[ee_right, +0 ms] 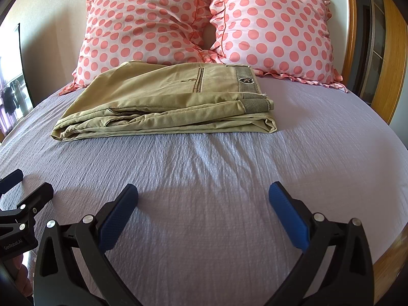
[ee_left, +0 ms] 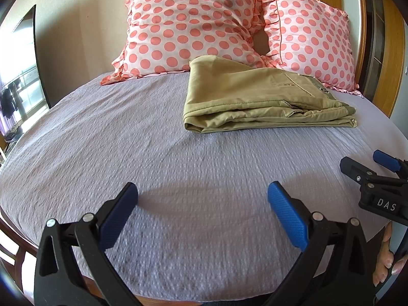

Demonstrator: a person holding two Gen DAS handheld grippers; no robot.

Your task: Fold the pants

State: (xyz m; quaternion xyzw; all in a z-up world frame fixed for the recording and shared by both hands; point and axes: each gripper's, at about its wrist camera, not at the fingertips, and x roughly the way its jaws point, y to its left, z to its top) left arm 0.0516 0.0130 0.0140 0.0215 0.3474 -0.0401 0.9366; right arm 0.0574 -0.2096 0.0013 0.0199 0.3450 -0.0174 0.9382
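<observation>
Khaki pants point(ee_left: 260, 97) lie folded in a flat stack on the lilac bedsheet point(ee_left: 127, 140), just in front of the pillows. In the right wrist view the pants point(ee_right: 165, 102) show a waistband with a badge at their right end. My left gripper point(ee_left: 202, 191) is open and empty, low over the sheet, well short of the pants. My right gripper point(ee_right: 203, 191) is open and empty too, also short of the pants. The right gripper shows at the right edge of the left wrist view point(ee_left: 367, 163). The left gripper shows at the left edge of the right wrist view point(ee_right: 23, 183).
Two pink pillows with coral dots point(ee_left: 193, 23) point(ee_left: 311, 40) lean against the wall behind the pants. A wooden bed frame point(ee_right: 392, 257) runs along the right side. A window point(ee_left: 17, 76) is at the left.
</observation>
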